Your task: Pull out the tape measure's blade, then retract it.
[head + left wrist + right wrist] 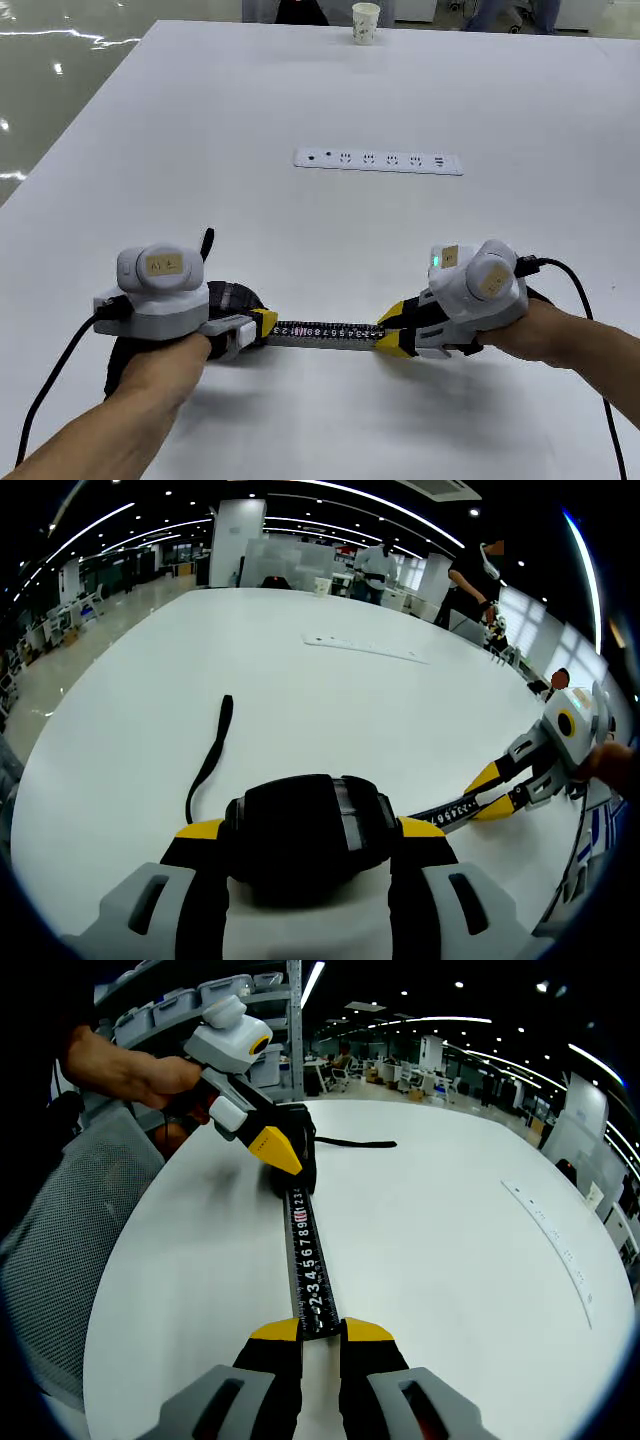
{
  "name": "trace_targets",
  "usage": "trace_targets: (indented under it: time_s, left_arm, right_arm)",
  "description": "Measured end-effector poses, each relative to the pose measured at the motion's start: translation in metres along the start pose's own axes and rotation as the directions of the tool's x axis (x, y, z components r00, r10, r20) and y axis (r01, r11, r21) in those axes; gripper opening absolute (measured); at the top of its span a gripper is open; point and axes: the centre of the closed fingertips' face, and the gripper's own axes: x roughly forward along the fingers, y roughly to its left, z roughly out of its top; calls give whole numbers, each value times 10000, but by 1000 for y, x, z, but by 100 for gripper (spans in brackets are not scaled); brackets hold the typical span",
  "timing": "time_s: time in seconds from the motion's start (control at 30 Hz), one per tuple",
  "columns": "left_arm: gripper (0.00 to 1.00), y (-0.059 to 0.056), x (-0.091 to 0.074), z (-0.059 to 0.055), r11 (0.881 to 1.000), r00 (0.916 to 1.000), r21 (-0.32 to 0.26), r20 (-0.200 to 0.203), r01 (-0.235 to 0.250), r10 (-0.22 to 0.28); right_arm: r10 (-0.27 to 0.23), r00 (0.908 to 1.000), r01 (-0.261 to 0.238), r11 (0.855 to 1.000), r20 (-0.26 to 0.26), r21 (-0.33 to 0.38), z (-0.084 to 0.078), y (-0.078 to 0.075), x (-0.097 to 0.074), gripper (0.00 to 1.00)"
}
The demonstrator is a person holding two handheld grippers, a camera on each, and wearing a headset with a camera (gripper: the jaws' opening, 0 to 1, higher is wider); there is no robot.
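Holding the blade [325, 332] out over the table [400, 100].
Left gripper [252, 328] clamps the tape measure [305, 825]; right gripper [392, 338] pinches the tip.

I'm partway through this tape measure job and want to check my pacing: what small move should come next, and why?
Probably draw the right gripper further from the case, pulling along the table. It is shut on the end of the blade, the left gripper clamps the case, and just a short numbered stretch of blade spans between them.
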Motion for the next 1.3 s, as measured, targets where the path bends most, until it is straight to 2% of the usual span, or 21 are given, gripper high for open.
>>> trace_targets:
  time_s: [1.3]
  left_arm:
    - [60,1,1,0,9998,9998,-104,-82,153,-154]
  right_arm:
    - [298,9992,-297,9995,283,-71,30,5,30,10]
